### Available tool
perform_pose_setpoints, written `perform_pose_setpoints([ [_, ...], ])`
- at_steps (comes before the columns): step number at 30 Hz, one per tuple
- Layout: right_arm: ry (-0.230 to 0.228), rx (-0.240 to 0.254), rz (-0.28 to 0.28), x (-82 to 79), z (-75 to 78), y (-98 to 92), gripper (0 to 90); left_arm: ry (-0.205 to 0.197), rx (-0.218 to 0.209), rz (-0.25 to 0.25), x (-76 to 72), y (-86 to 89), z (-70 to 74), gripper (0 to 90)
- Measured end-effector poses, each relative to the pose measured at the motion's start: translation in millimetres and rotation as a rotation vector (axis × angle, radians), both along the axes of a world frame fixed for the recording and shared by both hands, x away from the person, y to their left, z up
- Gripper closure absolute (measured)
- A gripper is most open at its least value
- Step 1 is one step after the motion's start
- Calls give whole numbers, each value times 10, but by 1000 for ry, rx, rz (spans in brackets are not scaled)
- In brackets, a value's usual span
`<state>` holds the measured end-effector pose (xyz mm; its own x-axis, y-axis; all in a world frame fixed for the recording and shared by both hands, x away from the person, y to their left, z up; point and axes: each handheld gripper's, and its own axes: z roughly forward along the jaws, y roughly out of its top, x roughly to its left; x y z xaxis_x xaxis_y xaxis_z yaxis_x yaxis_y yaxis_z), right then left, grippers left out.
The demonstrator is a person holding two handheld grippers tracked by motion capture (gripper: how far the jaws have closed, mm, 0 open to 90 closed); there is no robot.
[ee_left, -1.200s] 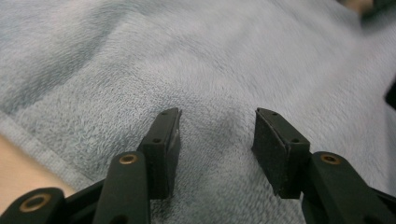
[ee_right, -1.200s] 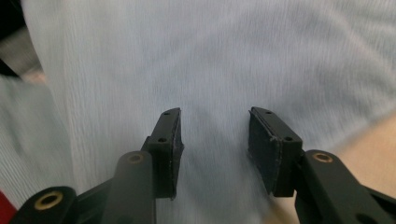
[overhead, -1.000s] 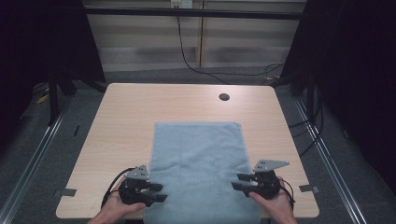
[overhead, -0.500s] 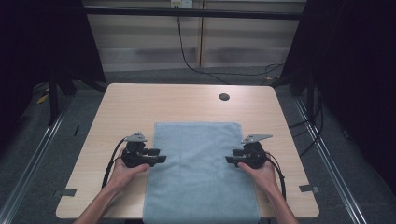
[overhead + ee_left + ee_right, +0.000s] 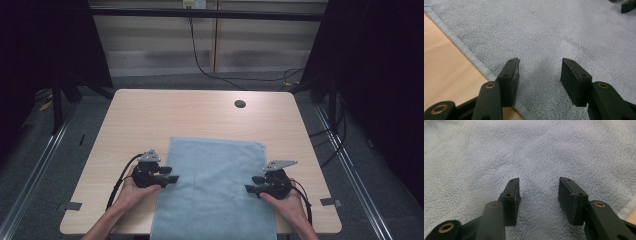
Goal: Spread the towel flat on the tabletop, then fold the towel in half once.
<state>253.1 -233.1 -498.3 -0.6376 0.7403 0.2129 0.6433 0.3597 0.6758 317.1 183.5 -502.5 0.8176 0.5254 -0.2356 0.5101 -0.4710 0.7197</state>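
- Our left claw [image 5: 539,72] stands with its black jaws half apart and nothing between them; they have just been opening, and they hang low over the pale blue terry towel [image 5: 215,185], just inside its hemmed left edge.
- Our right claw [image 5: 539,192] is likewise part-open and empty, poised over the towel's pile near its right edge.
- In the high view the left claw [image 5: 171,178] and right claw [image 5: 248,189] face each other across the towel, each pointing inward from its own side.
- The towel lies flat on the light wooden bench [image 5: 150,115], its near end hanging over the front edge.
- We judge the step to be taking hold of both side edges: each claw should set one jaw under the hem and one above, bite at matching points, and close evenly so the cloth lifts without skewing.
- A small dark round hole [image 5: 240,104] sits in the bench well beyond the towel.
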Motion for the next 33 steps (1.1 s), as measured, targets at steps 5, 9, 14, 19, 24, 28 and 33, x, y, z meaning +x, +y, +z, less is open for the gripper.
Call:
perform_pose_setpoints([
  [5, 23, 12, 30, -211, 15, 11, 529, 18, 5, -19, -255, 31, 22, 487],
  [9, 13, -15, 82, -313, 33, 32, 493, 29, -16, -30, -266, 65, 11, 489],
  [14, -25, 9, 5, -85, 148, -93, 451, 31, -23, -41, -250, 73, 5, 492],
  [19, -67, 35, -86, 312, 266, -225, 450, 39, -19, -21, -272, 57, 13, 487],
  [24, -59, -31, -109, 688, 248, -265, 437, 29, -8, -31, -316, 36, 20, 464],
  [28, -58, -42, -135, 830, 192, -269, 437, 38, -17, -33, -297, 49, 17, 472],
  [33, -80, -86, -158, 907, 119, -224, 439, 39, -10, -31, -312, 41, 24, 470],
])
